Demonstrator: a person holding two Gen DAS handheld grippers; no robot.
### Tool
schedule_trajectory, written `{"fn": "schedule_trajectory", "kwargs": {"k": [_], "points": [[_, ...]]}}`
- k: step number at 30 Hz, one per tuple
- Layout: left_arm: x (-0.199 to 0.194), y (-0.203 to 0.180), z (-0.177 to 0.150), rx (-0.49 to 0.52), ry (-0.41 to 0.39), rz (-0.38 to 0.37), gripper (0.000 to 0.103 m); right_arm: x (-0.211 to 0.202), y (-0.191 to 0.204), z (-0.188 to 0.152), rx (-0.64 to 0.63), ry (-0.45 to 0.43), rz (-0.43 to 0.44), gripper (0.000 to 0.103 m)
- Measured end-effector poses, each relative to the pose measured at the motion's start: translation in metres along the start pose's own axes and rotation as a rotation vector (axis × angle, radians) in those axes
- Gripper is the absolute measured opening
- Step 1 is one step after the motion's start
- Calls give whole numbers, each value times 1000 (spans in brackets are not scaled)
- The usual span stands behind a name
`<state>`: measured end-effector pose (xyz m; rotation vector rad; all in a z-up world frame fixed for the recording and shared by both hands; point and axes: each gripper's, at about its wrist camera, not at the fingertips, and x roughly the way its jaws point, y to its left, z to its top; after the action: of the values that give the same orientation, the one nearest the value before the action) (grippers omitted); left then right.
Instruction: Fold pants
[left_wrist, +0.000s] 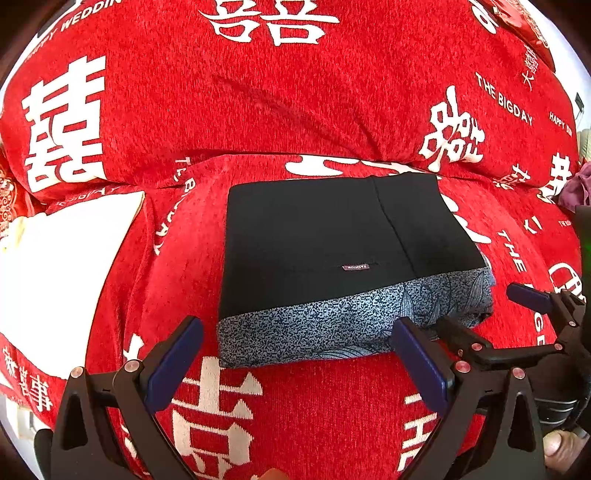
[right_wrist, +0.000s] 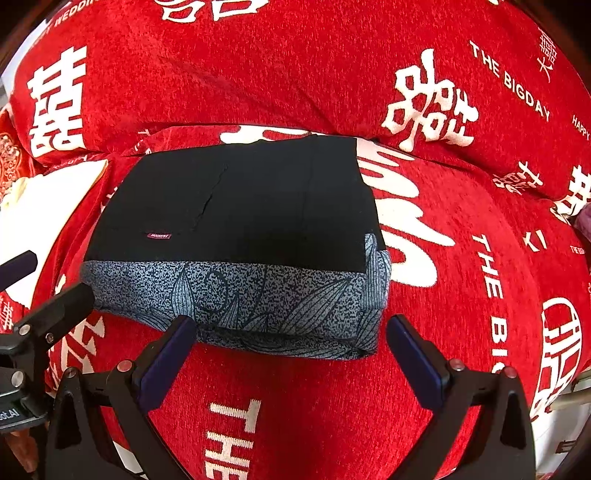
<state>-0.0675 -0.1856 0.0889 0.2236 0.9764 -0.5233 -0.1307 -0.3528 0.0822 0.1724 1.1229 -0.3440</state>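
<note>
The pants (left_wrist: 325, 243) lie folded into a compact black rectangle on the red sofa seat, with a blue-grey leaf-patterned layer along the near edge and a small label on top. They also show in the right wrist view (right_wrist: 236, 221). My left gripper (left_wrist: 295, 332) is open and empty, just in front of the near edge. My right gripper (right_wrist: 290, 328) is open and empty, just in front of the near right part of the stack. The right gripper (left_wrist: 480, 306) shows at the right of the left wrist view; the left gripper (right_wrist: 48, 284) shows at the left of the right wrist view.
The sofa seat (left_wrist: 295, 406) wears a red cover with white characters, and the backrest (left_wrist: 258, 92) rises behind the pants. A white cloth (left_wrist: 55, 280) lies on the seat to the left. A purple item (left_wrist: 576, 188) sits at the far right.
</note>
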Motion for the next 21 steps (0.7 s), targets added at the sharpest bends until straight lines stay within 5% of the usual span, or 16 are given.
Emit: {"fn": "schedule_trajectory", "kwargs": {"k": [21], "points": [[0,-1,0,14,2,-11,102,2,1,1,-2,5,8,103]]}}
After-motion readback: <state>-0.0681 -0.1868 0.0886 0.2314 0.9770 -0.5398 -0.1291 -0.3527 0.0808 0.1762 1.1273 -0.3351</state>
